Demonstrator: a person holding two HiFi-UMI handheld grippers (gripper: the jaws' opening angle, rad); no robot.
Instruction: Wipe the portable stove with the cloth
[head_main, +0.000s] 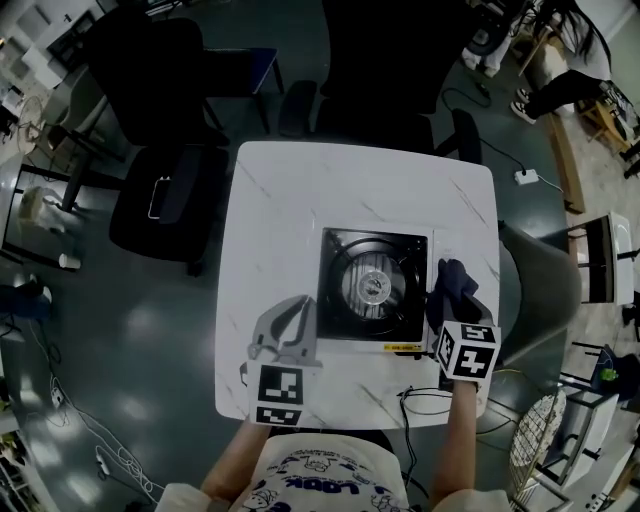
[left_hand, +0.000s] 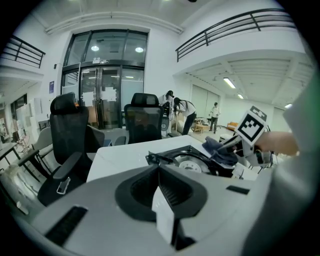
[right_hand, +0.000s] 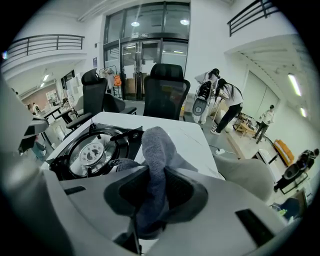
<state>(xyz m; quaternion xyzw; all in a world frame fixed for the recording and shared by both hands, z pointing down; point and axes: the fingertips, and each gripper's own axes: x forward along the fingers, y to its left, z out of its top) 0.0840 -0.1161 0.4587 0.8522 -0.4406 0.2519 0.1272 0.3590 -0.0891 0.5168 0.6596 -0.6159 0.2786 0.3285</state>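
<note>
Grey cloth (right_hand: 156, 150) is clamped in the right gripper (right_hand: 151, 192), held at the stove's (head_main: 336, 318) right edge; left gripper (left_hand: 162, 200) is closed, empty, beside the stove's left. Risk: unbraced stove could be shoved across the table (head_main: 280, 200), or cloth snagged on the burner (right_hand: 92, 152).

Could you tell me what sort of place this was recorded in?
Probably an open office or lab hall, not a kitchen: office chairs stand by the white table, with glass entrance doors and a railed mezzanine beyond.
</note>
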